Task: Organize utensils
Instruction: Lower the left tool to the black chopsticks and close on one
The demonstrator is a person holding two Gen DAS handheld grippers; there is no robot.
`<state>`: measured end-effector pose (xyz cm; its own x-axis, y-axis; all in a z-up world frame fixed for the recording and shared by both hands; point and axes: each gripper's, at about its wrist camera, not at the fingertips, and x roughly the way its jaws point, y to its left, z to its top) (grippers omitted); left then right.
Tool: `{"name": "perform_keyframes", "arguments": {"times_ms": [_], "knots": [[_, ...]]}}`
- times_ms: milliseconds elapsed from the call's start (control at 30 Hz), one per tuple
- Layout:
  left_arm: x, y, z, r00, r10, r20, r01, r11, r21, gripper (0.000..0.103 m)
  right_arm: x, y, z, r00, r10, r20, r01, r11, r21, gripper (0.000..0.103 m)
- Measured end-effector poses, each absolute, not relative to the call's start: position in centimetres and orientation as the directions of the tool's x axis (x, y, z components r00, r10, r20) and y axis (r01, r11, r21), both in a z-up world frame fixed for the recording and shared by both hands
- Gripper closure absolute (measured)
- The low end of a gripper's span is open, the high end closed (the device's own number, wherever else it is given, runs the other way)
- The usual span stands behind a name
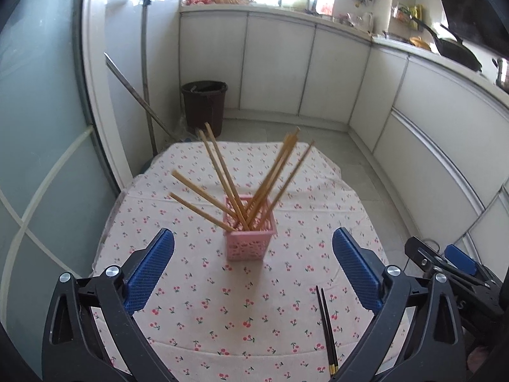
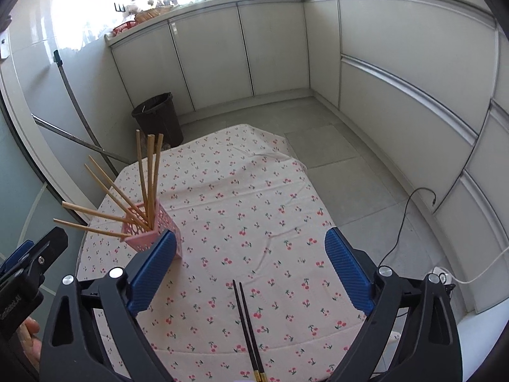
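Kitchen corner, white cabinets (image 1: 276, 63) along the back and right, grey tile floor. Small table with a cherry-print cloth (image 1: 197, 305) in front. Far left past the table: two poles (image 1: 146, 73) leaning on the wall, dark bin (image 1: 205, 105) on the floor beside them.

Left gripper (image 1: 253, 273): jaws spread wide, nothing between the blue pads, hanging over the cloth. Pink lattice holder (image 1: 249, 242) stands upright mid-table, just ahead of it, with light wooden chopsticks (image 1: 222, 172) fanned out left and right.

One pair of black chopsticks (image 2: 246, 324) lies flat on the cloth at the near edge, right of the holder and well apart from it, gold-banded ends toward the camera.

Right gripper (image 2: 249, 273): jaws also wide, empty, black pair lying between and below the fingers, not touched. Black cable (image 2: 410, 222) trails over the floor at right.
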<state>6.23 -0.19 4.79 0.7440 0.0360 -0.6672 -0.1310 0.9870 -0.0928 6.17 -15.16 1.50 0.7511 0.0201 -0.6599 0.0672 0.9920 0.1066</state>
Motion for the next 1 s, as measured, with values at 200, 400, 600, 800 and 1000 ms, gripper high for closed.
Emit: {"name": "perform_keyframes", "arguments": {"times_ms": [200,400,600,800,1000], "knots": [[8.4,-2.2,0.6,0.627,-0.03,-0.778,-0.084,0.991,-0.106,0.007,5.2,-19.3,-1.0,0.665,0.08,-0.743,0.113,0.972,0.206,0.008],[10.5,-4.1,-4.5,0.469,-0.066,-0.881,-0.079,0.99,-0.116,0.007,4.8,-23.9,-4.7,0.545,0.145,-0.826,0.23,0.921,0.314,0.007],[12.2,-4.7,-8.7,0.347,-0.084,-0.934,-0.137,0.981,-0.139,0.007,5.0,-26.9,-6.4,0.51,0.273,-0.816,0.33,0.813,0.479,0.007],[13.8,-5.4,-13.1,0.222,-0.132,-0.966,-0.233,0.955,-0.184,0.007,5.5,-27.5,-7.7,0.475,0.326,-0.818,0.355,0.779,0.517,0.007],[14.5,-7.2,-14.6,0.202,-0.059,-0.978,-0.242,0.964,-0.109,0.008,6.0,-27.9,-8.8,0.456,0.381,-0.804,0.371,0.74,0.561,0.007]]}}
